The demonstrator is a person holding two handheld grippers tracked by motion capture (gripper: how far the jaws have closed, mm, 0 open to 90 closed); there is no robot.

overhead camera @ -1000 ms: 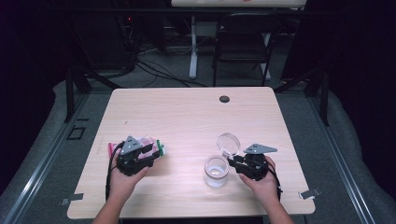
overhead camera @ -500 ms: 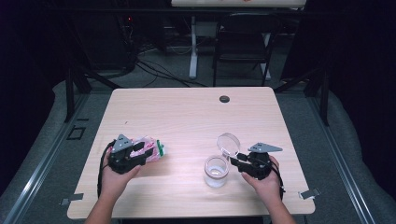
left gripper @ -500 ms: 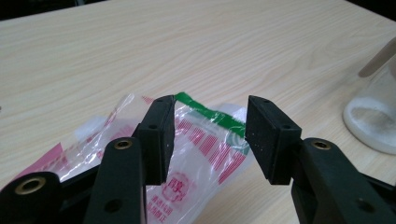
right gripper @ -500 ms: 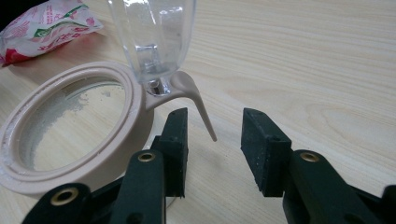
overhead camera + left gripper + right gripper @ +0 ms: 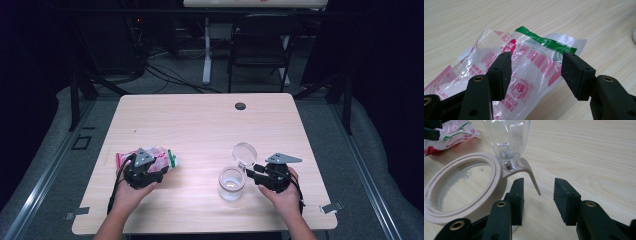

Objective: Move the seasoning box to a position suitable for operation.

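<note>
A clear plastic bag [image 5: 529,75] with pink print and a green strip lies flat on the table [image 5: 200,130]. My left gripper [image 5: 537,56] straddles it, and its jaws have just been opening, their pads off the film. In the high view the bag [image 5: 157,157] sits at the front left under the left gripper [image 5: 154,168]. A small clear jar [image 5: 231,185] with a beige rim [image 5: 496,175] stands at the front right, its hinged lid [image 5: 506,140] swung up. My right gripper [image 5: 540,181] has just been opening; the beige latch tab [image 5: 531,176] hangs between its jaws untouched.
A small black round object [image 5: 240,106] lies near the table's far edge. A dark chair [image 5: 260,50] stands behind the table. The bag [image 5: 451,135] appears beyond the jar in the right gripper view. Bare wood stretches across the middle and the back.
The left hand has shifted slightly left and back again at the bag. The right hand and the jar have stayed put.
</note>
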